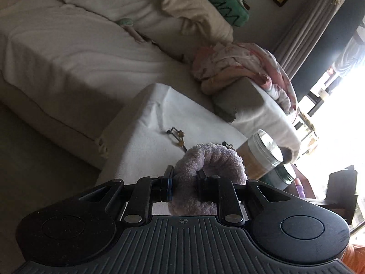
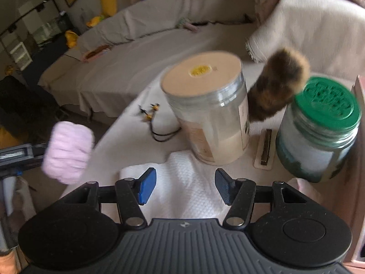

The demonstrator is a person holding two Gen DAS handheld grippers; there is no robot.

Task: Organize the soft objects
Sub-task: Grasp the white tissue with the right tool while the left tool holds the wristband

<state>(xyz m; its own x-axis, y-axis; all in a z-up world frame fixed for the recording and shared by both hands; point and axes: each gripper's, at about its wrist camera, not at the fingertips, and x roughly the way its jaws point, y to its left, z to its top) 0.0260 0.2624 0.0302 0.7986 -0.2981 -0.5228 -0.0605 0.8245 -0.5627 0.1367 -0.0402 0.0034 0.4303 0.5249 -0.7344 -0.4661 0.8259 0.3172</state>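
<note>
Left wrist view: the left tongs (image 1: 184, 180) are clamped on a fluffy lilac scrunchie (image 1: 205, 159), both fingers pinching its near side so the ring bulges above and below the grip. The scrunchie is held above the white-covered counter (image 1: 146, 137). On the cloth beyond it lies a thin dark cord with beads (image 1: 175, 134); to the right stands a clear jar (image 1: 264, 150), with a dark green jar (image 1: 285, 175) just beside it. A grey sofa (image 1: 68, 52) runs behind, with a pink patterned blanket (image 1: 239, 64) bunched at its end. Right wrist view, blurred: the right tongs (image 2: 186, 188) stand partly open with nothing between the blue pads (image 2: 147, 188), above a white textured cloth (image 2: 189, 182) on the counter. The scrunchie appears at left, pale pink here, gripped by the left tongs off the counter edge. Ahead stand the clear jar with a beige lid and the jar with a green lid; a brown furry scrunchie (image 2: 280, 86) sits between and behind them.
</note>
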